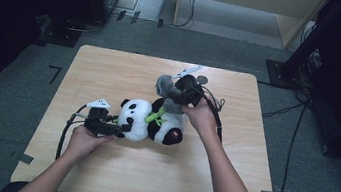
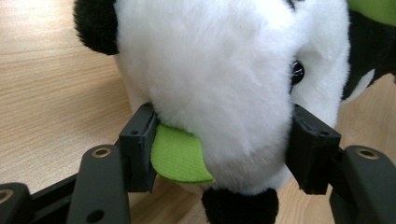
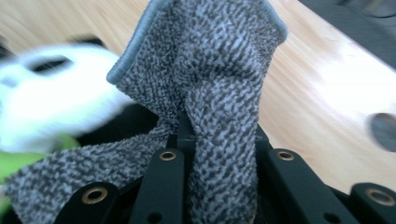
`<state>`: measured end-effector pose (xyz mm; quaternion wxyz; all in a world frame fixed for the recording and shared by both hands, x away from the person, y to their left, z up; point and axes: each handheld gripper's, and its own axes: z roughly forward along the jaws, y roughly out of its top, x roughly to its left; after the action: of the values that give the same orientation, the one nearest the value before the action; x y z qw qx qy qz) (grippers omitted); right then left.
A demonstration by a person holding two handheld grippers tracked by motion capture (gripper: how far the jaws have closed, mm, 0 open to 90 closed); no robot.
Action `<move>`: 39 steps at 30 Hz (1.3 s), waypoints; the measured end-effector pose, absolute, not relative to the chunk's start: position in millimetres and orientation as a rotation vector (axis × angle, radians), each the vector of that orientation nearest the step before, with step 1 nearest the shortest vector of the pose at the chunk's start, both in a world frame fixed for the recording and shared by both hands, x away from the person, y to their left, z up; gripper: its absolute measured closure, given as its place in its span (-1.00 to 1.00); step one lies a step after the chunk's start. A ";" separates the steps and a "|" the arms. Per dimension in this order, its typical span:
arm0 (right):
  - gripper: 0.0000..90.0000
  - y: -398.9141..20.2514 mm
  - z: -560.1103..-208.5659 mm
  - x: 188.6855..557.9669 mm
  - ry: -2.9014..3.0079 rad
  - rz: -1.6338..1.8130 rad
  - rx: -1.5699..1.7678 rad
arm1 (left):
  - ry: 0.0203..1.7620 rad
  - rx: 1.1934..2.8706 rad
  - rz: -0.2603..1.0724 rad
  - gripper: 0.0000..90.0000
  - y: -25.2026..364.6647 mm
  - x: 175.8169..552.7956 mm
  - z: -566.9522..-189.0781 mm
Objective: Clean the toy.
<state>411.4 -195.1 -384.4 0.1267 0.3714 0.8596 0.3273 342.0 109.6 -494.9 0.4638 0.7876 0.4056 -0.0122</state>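
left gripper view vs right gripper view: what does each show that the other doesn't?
Left gripper view: the left hand-held gripper clamped on the plush panda's white head, with a green felt piece against one pad and a black eye.
Right gripper view: the right hand-held gripper shut on a grey towel.
Both: the panda, blurred in the right one, and the wooden table.

The middle of the counter (image 1: pixel 112 67) is blocked by the plush panda (image 1: pixel 152 121), and the grey cloth (image 1: pixel 168 91) is bunched just behind it. Open wood is left along the near edge and both sides.
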 end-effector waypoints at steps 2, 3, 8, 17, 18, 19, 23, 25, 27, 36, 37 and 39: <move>0.71 -196.5 -381.7 409.4 2.504 0.993 1.088 | 1.000 1.934 -0.035 -0.19 109.9 342.4 -495.0; 0.71 -196.7 -378.4 406.9 2.502 1.035 1.085 | 0.999 1.934 -0.035 -0.19 109.9 342.4 -495.1; 0.70 -184.8 -363.4 393.6 2.546 1.220 1.013 | 0.998 1.933 -0.030 -0.20 109.6 342.1 -495.1; 0.69 -157.5 -395.9 381.1 2.746 1.115 0.910 | 0.986 1.942 -0.022 -0.21 109.5 341.8 -495.2; 0.69 -159.2 -400.2 382.8 2.741 1.126 0.911 | 0.990 1.939 -0.027 -0.20 109.8 342.1 -495.3; 0.69 -162.2 -402.5 385.5 2.730 1.144 0.917 | 0.992 1.934 -0.029 -0.20 109.7 342.4 -495.4; 0.69 -177.0 -405.3 397.1 2.662 1.136 0.960 | 0.984 1.933 -0.028 -0.16 110.2 342.6 -494.8; 0.69 -179.1 -405.1 398.9 2.652 1.142 0.964 | 0.987 1.931 -0.032 -0.16 110.2 342.7 -494.7; 0.69 -182.3 -403.2 400.8 2.627 1.133 0.958 | 0.991 1.929 -0.035 -0.15 110.4 342.9 -494.7; 0.69 -204.2 -402.2 411.8 2.512 1.078 1.047 | 1.004 1.912 -0.053 -0.16 111.2 343.8 -494.9; 0.69 -206.8 -402.4 412.6 2.506 1.061 1.064 | 0.999 1.911 -0.055 -0.16 111.4 343.7 -494.5; 0.70 -212.3 -400.0 411.7 2.506 1.113 1.107 | 0.990 1.921 -0.045 -0.17 110.9 342.9 -494.2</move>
<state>411.7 -212.3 -400.0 0.0921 0.3729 0.8439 0.3747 342.9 110.9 -494.2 0.4707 0.7841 0.4041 -0.0183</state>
